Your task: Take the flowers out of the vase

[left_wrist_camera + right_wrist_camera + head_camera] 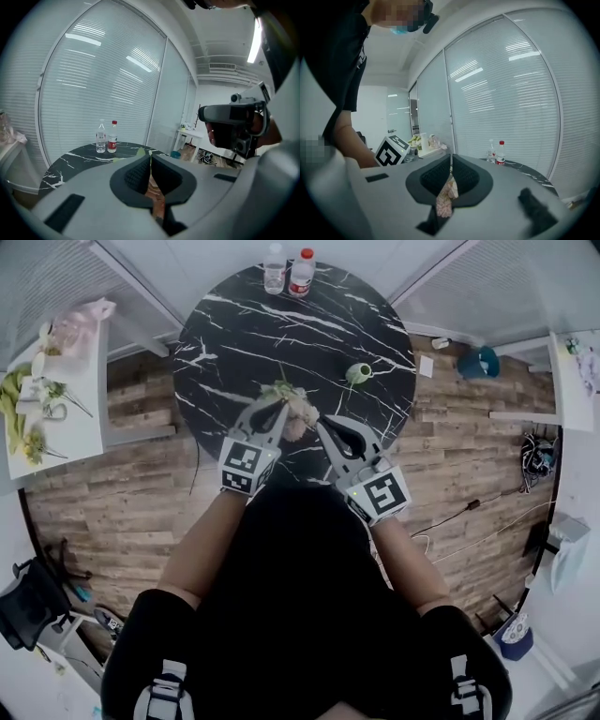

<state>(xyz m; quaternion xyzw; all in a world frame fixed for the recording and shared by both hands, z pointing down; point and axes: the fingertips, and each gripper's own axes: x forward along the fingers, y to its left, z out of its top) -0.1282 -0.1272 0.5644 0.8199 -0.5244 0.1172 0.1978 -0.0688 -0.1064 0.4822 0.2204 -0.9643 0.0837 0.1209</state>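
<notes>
A small green and white vase stands on the right part of the round black marble table. Over the table's near edge both grippers hold flowers. My left gripper is shut on a thin green flower stem, with green leaves showing past its tips. My right gripper is shut on a pale pink flower, whose blossom hangs between the two grippers. In the left gripper view the right gripper's body shows at the right.
Two plastic bottles stand at the table's far edge. A white side table at the left carries more flowers and greenery. A blue bin and cables lie on the wood floor at the right.
</notes>
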